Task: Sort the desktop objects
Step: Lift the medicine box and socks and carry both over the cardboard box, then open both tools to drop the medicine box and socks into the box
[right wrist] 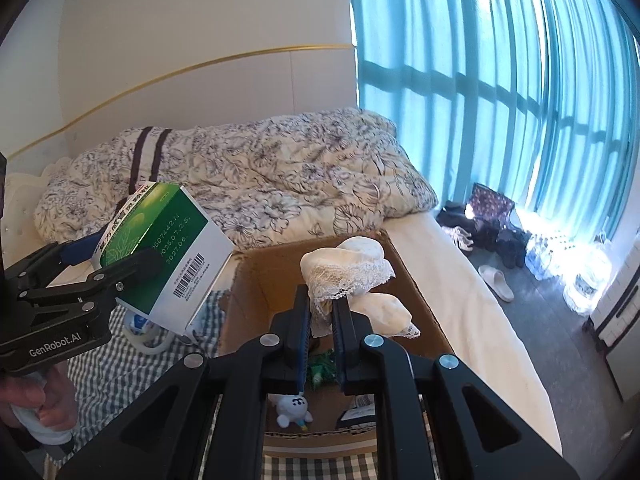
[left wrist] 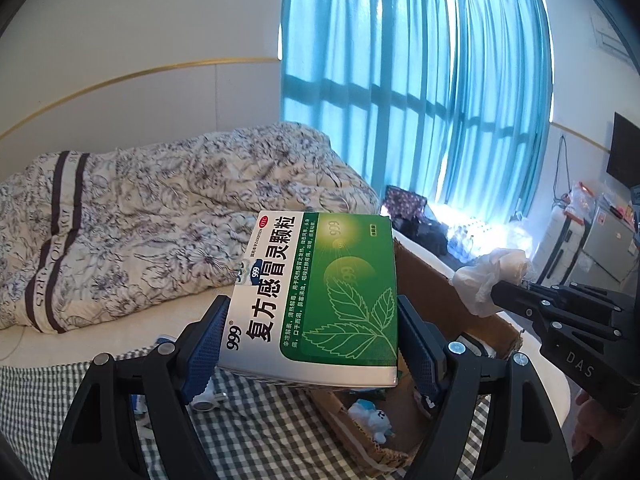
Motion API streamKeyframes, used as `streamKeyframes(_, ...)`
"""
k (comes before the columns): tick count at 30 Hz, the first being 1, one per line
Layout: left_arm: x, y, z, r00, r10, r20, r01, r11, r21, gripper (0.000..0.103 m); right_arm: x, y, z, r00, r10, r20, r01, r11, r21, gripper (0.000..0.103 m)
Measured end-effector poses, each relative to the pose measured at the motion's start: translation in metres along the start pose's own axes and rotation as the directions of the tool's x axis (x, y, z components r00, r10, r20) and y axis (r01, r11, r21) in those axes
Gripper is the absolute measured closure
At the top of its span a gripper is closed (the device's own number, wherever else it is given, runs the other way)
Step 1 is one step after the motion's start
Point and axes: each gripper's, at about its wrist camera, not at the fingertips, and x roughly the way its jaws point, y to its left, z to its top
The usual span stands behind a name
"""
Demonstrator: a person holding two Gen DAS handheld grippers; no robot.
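My left gripper (left wrist: pixel 310 328) is shut on a green and white medicine box (left wrist: pixel 320 296) and holds it in the air beside the open cardboard box (left wrist: pixel 440 280). The medicine box also shows in the right wrist view (right wrist: pixel 168 256), held by the left gripper (right wrist: pixel 108 260). My right gripper (right wrist: pixel 322 312) is shut on a cream lace-trimmed cloth (right wrist: pixel 352 272) and holds it above the cardboard box (right wrist: pixel 404 280). The cloth also shows in the left wrist view (left wrist: pixel 488 280). A small white plush toy (right wrist: pixel 292 408) and a green item (right wrist: pixel 324 364) lie in the box.
The cardboard box stands on a green checked cloth (right wrist: pixel 120 364). White items (right wrist: pixel 144 332) lie on it under the medicine box. Behind is a bed with a floral duvet (right wrist: pixel 260 176). Shoes and slippers (right wrist: pixel 496 280) lie on the floor by blue curtains (right wrist: pixel 500 92).
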Motion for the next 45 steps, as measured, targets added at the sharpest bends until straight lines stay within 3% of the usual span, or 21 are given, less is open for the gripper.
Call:
streamKeyframes(12,0.061,-0.023,-0.017,0.992,-0.055,-0.114,0.058,0.998,0.027,0.022,0.042,-0.025,-0.014,0.994,0.003,-0.107,0.001,0.999,0.04,0.093)
streamKeyframes(15,0.066,-0.03,-0.016,0.995,-0.031,-0.097,0.037,0.997,0.064,0.022,0.054,-0.032,-0.02,0.99,-0.003,-0.142,0.01,0.999,0.049,0.093)
streamKeyframes(29,0.08,-0.037,-0.009,0.99,-0.072,-0.123,0.081,0.995,0.062,0.021,0.074,-0.044,-0.028,0.982,0.003,-0.187,0.011,0.997,0.072,0.092)
streamKeyframes(30,0.08,-0.036,-0.008,0.989,-0.079,-0.127,0.087,0.995,0.056,0.02,0.073,-0.044,-0.027,0.983,0.002,-0.185,0.011,0.997,0.071,0.091)
streamKeyframes(31,0.079,-0.035,-0.008,0.989,-0.083,-0.127,0.089,0.995,0.05,0.02,0.071,-0.043,-0.027,0.984,0.0,-0.18,0.013,0.997,0.07,0.083)
streamKeyframes(32,0.078,-0.034,-0.007,0.989,-0.086,-0.124,0.092,0.995,0.045,0.019,0.07,-0.043,-0.026,0.985,-0.002,-0.175,0.015,0.997,0.071,0.068)
streamKeyframes(34,0.073,-0.033,-0.004,0.99,-0.09,-0.112,0.095,0.995,0.042,0.018,0.065,-0.042,-0.024,0.987,-0.011,-0.16,0.022,0.997,0.069,0.054)
streamKeyframes(45,0.032,-0.027,0.011,0.995,-0.1,-0.027,0.101,0.995,0.024,0.014,0.034,-0.03,-0.01,0.995,-0.037,-0.089,0.042,0.998,0.05,0.048)
